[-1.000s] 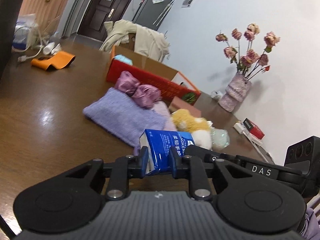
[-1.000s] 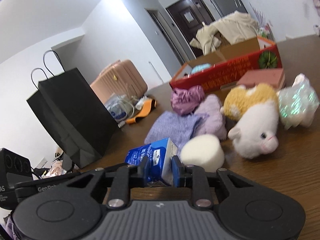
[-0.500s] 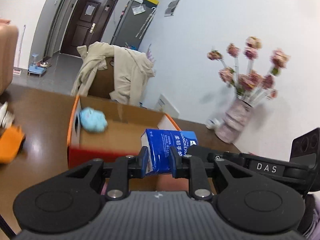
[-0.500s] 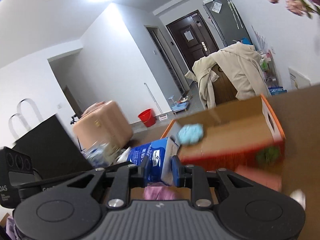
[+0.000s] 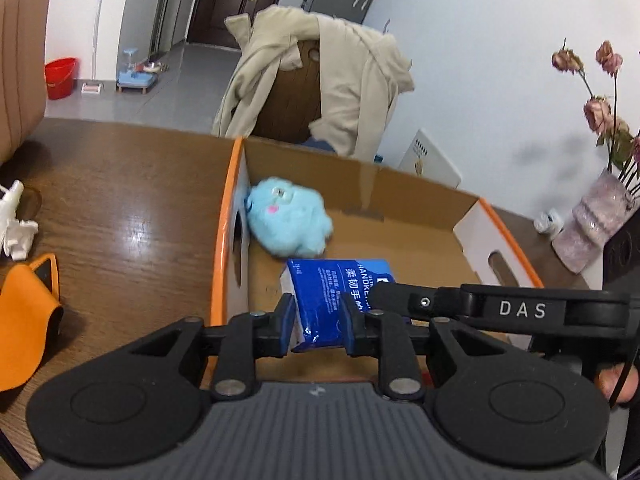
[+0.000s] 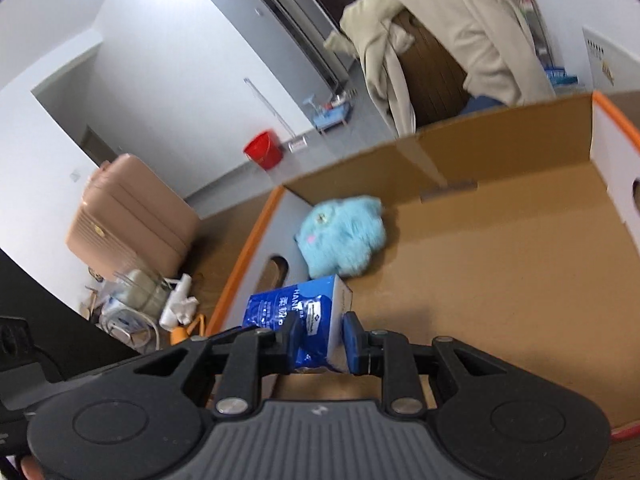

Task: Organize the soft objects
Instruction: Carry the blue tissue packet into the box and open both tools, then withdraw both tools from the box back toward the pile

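A blue tissue pack (image 5: 336, 284) (image 6: 296, 308) hangs over the open cardboard box (image 5: 224, 240) (image 6: 520, 300), held from two sides. My left gripper (image 5: 318, 320) still has the pack between its pads, and its jaws are opening. My right gripper (image 6: 320, 336) is shut on the pack's other end, and its black body (image 5: 520, 308) shows in the left wrist view. A fluffy light-blue plush toy (image 5: 288, 216) (image 6: 344, 236) lies inside the box, against its left wall, just beyond the pack.
The box stands on a brown wooden table (image 5: 120, 200). An orange item (image 5: 28, 312) and a white crumpled thing (image 5: 16, 228) lie at the left. A vase of dried flowers (image 5: 592, 228) stands at the right. Behind the box is a chair draped with a beige coat (image 5: 320, 80).
Both grippers carried the tissue pack away from the pile of soft things and forward over the box. The box interior and the blue plush now fill both views.
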Demonstrator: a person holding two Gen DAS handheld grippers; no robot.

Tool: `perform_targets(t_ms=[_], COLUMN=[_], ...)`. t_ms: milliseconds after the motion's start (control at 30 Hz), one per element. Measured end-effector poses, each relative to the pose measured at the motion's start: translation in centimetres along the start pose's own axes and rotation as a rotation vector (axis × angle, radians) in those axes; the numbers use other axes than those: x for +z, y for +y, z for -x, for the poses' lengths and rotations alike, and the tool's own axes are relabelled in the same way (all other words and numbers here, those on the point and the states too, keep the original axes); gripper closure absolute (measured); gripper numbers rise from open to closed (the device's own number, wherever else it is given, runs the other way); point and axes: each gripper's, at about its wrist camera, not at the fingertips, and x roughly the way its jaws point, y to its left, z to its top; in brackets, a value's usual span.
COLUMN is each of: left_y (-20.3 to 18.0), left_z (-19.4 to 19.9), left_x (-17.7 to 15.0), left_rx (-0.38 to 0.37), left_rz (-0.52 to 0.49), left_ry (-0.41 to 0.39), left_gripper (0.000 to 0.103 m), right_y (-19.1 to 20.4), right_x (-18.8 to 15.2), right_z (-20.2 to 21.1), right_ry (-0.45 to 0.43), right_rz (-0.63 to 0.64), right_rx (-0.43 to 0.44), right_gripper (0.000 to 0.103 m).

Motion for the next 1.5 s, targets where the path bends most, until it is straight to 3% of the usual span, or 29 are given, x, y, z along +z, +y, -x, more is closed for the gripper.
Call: perform_targets(t_ms=[167,233,300,500,633,800,1067,1200,1300,1500], left_y=[0.1,0.0,-0.3,-2.1,-2.9,-3.3,-5.2,-6.0,-6.3,-6.3], left_z=[1.2,2.2,4.1,11.0,16.0,22.4,28.8,30.6,31.6,33.4], left_x=[-1.0,-0.7,-0.4,-0.1,-1.6,-4.2,-7.8,-11.6,-14.3,-20.1], left_rx=[-0.027,-0.006,0.005,0.062,0.108,0.187,0.216,0.229,0.254,0.240], left_rz=[0.000,-0.002,-0.008,-0.077,-0.140,-0.198,-0.213,-0.253,-0.279,-0.241], left_ry=[-0.035,-0.055,-0.081,-0.190,-0.225,-0.301,-0.405,-0.447,-0.470,-0.524], left_gripper=[0.056,0.054,0.052,0.030,0.022,0.009,0.000,0.000,0.000,0.000], right_y=[0.2,0.5,1.2,4.4,6.0,5.6,6.1,6.4,6.5,6.5], right_x=[-0.6,-0.6,-0.4,0.1,-1.0,-3.1,-7.9,-12.1,-15.0,-21.7], right_z=[-0.6,-0.1,1.4,10.0,17.8,25.5,31.6,33.4,34.2,35.1], right_ry=[0.060,0.052,0.024,-0.108,-0.229,-0.300,-0.379,-0.431,-0.439,-0.502], right_rz=[0.045,0.050,0.074,0.180,0.268,0.314,0.343,0.411,0.469,0.525], right_rx=[-0.002,-0.018,-0.029,-0.067,-0.098,-0.190,-0.234,-0.239,-0.284,-0.316], right_gripper=[0.075,0.069,0.069,0.061,0.043,0.034,0.028,0.019,0.019,0.013])
